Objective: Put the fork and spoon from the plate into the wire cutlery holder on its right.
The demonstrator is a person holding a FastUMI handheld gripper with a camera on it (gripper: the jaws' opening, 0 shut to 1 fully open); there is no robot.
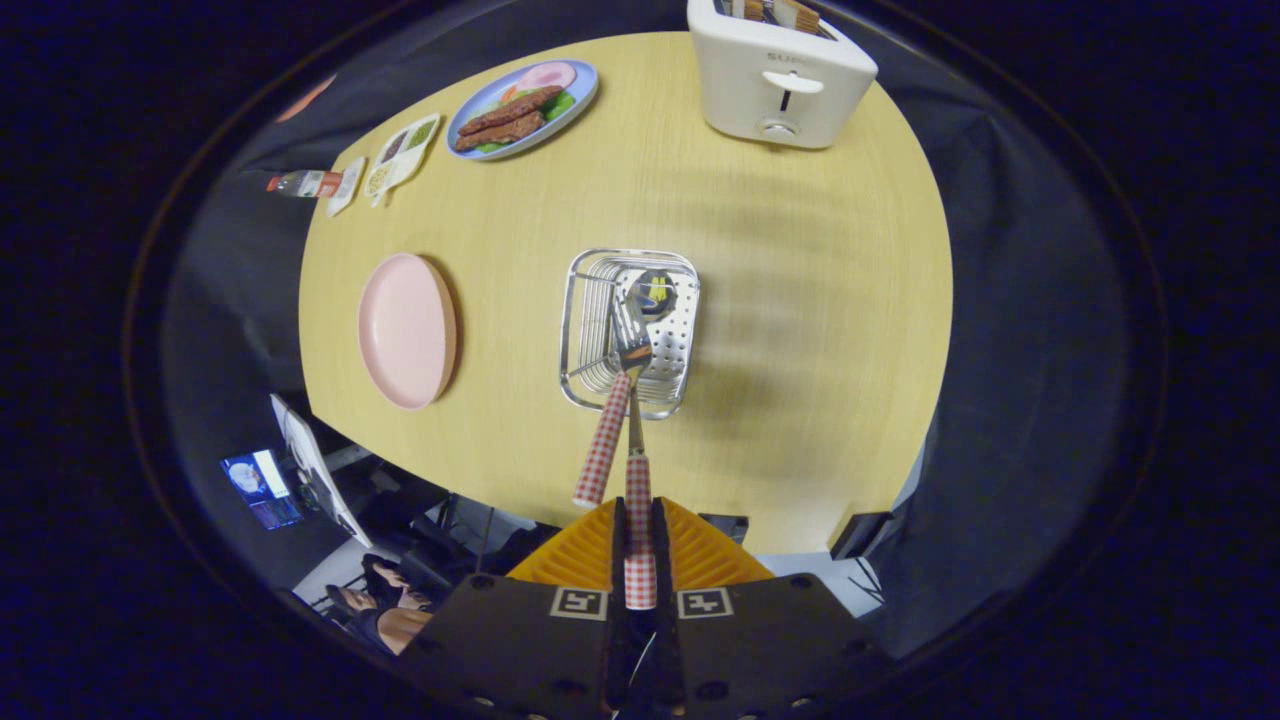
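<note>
plate (405,330) left of wire holder (628,332) — toaster (778,75) beyond

Showing a dark, blocky gripper (638,520) body with round screw holes along its lower edges, wearing two square black-and-white markers near the finger bases, and carrying ridged, wedge-shaped fingers (575,555).

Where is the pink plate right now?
In the gripper view, the round pink plate sits bare on the wooden table, left of the silver wire cutlery holder, beyond the fingers and to their left.
</note>
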